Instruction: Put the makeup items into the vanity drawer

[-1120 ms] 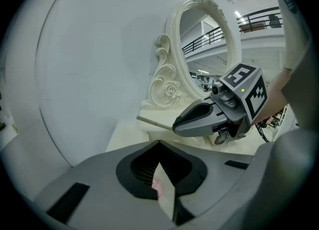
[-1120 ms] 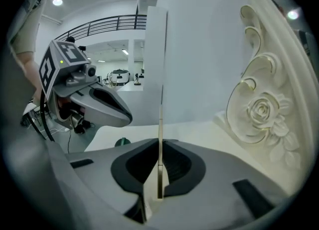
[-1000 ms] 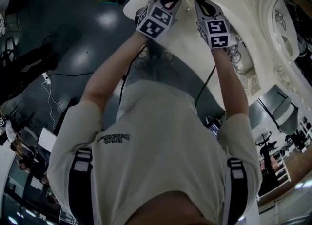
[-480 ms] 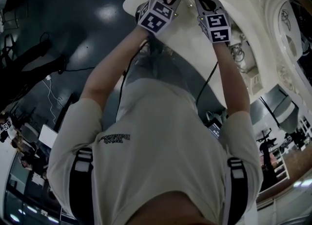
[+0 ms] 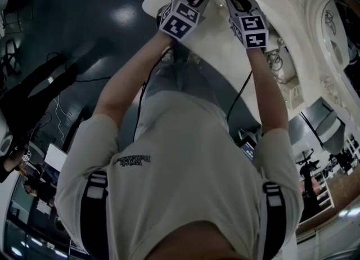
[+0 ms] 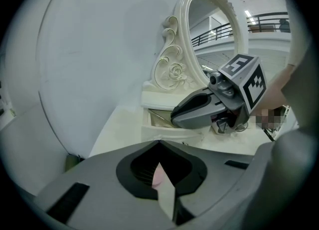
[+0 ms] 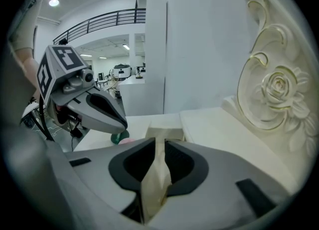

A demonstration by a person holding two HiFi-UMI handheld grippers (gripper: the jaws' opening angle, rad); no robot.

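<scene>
Now the moulded grey left gripper (image 6: 159, 174) pinches a small rounded pink-and-green makeup item (image 7: 119, 137) just beside the open cream vanity drawer (image 6: 159, 133) — a shallow box below carved rose scrollwork (image 7: 276, 94). The matte grey right gripper (image 7: 159, 164) has just been opening its jaws to a narrow gap, with the drawer's cream front between them.

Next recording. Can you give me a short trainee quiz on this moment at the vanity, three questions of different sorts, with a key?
1. True or false: the small drawer is pushed fully shut.
2. What rises just behind the drawer? A) a mirror with a carved frame B) a desk lamp C) a stack of boxes
3. What colour is the item between the jaws of the left hand-held gripper?

Key
1. False: it stands open and its inside shows.
2. A.
3. Pink.
</scene>
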